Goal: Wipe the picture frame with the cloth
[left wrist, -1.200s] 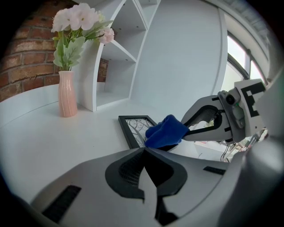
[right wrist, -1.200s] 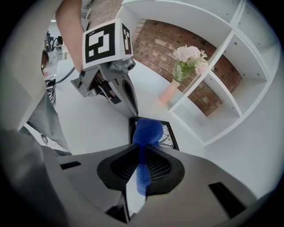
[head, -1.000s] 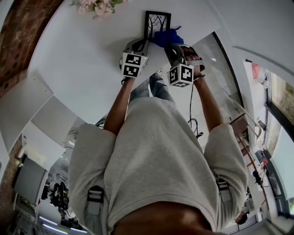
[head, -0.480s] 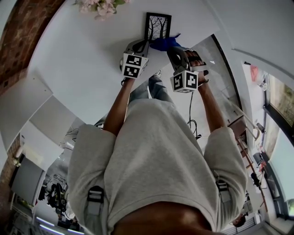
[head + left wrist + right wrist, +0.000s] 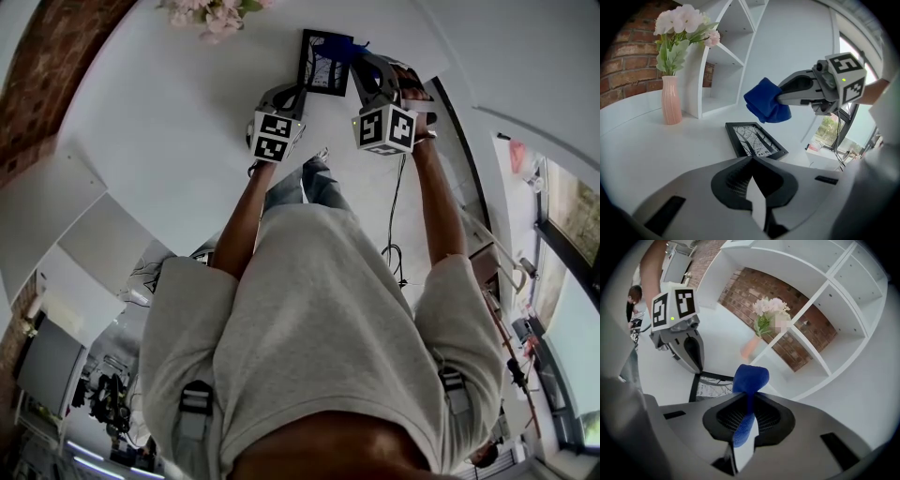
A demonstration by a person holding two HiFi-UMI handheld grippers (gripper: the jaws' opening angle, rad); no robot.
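Picture frame point(image 5: 754, 140), flat, black, cloth point(image 5: 750, 378) perhaps fleecy

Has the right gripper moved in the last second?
Yes: right gripper went forward, its cloth now by the picture frame's far right corner.

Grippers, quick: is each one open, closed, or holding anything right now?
Left gripper: closed, empty.
Right gripper: closed on the crumpled blue cloth.
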